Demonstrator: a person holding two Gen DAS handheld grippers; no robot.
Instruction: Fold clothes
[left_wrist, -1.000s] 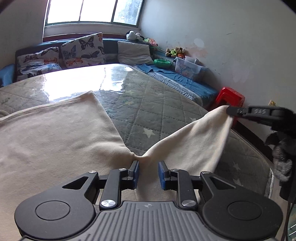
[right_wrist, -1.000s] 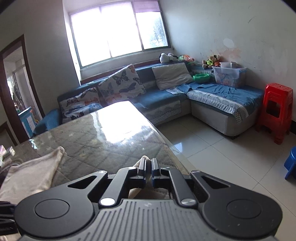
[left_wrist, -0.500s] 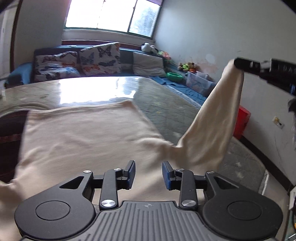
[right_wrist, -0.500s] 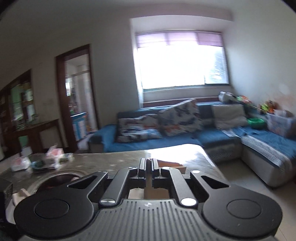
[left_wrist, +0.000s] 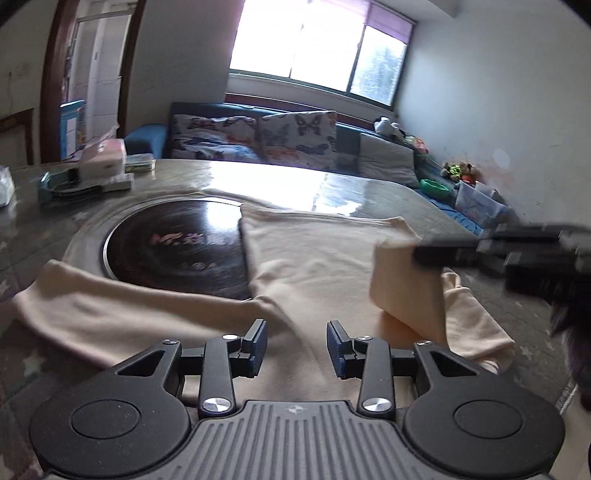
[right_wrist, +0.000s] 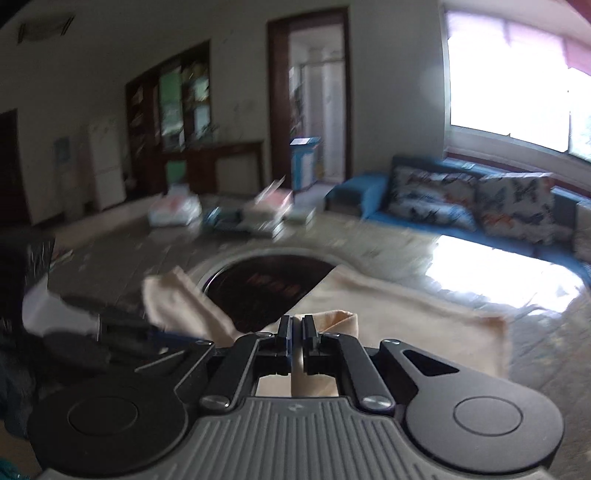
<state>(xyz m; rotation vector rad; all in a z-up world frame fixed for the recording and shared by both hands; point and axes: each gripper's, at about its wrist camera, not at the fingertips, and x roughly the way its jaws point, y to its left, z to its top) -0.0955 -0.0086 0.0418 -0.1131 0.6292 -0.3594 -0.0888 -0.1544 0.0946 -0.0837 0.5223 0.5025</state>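
With the cream garment (left_wrist: 317, 266) spread on the counter (left_wrist: 362, 192), the right tool (right_wrist: 296, 325), clamped on its sleeve, should lay it flat across the body while the left tool (left_wrist: 296, 347) hovers open.

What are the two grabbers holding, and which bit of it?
The right gripper pinches the cream garment by its sleeve end, lifted over the table. The left gripper is open above the cloth, holding nothing.
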